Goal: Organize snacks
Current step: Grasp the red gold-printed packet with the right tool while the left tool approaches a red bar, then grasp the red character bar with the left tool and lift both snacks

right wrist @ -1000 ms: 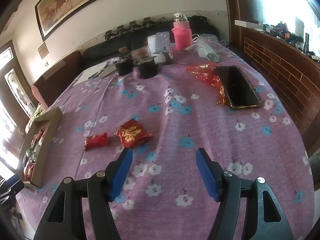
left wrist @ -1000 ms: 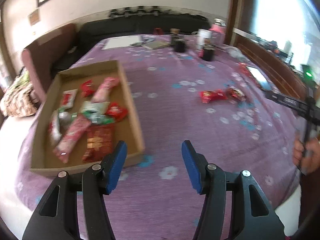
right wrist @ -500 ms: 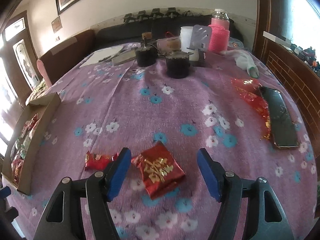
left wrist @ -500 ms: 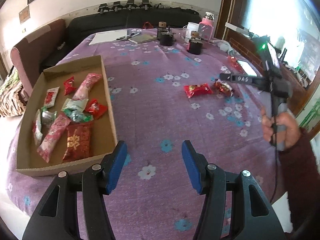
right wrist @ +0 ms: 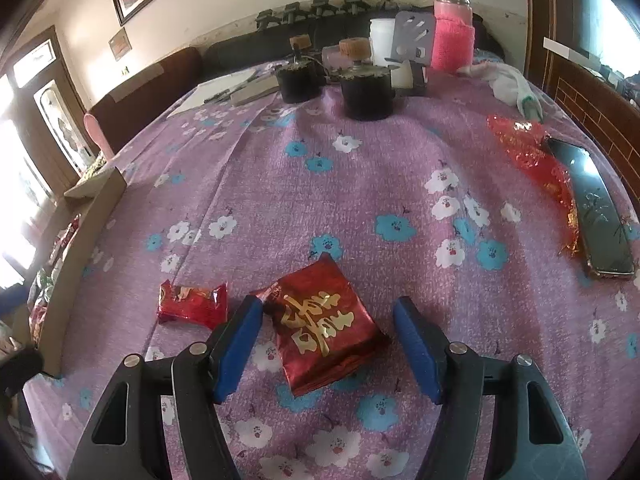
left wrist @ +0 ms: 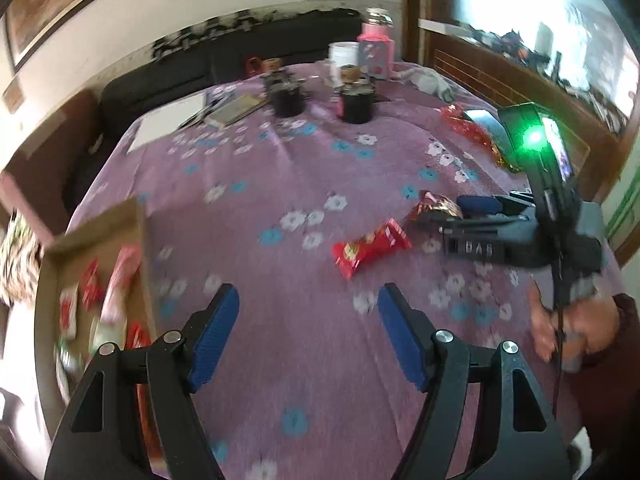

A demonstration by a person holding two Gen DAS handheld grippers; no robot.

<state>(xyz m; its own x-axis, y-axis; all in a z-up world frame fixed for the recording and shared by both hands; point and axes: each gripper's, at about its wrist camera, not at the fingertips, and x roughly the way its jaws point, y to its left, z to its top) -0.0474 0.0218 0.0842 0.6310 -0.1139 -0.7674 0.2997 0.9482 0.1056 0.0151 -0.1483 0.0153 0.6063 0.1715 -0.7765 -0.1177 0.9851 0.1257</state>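
Right wrist view: I am holding my right gripper (right wrist: 328,344) with its jaws spread wide around the red packet with gold characters (right wrist: 326,326), neither pad pressing it. Just left of it a smaller red snack (right wrist: 193,306) is lying on the purple flowered tablecloth (right wrist: 360,184). My left gripper (left wrist: 308,332) is hovering wide open and empty over the cloth, while the cardboard tray (left wrist: 140,240) of snacks is sitting at the table's left edge.

Square packet (right wrist: 326,322) laid on table (right wrist: 400,184), between right gripper (right wrist: 328,344) fingers. Small packet (right wrist: 192,305) just left of it. Box (right wrist: 96,216) set at far left; phone (right wrist: 596,220) far right.
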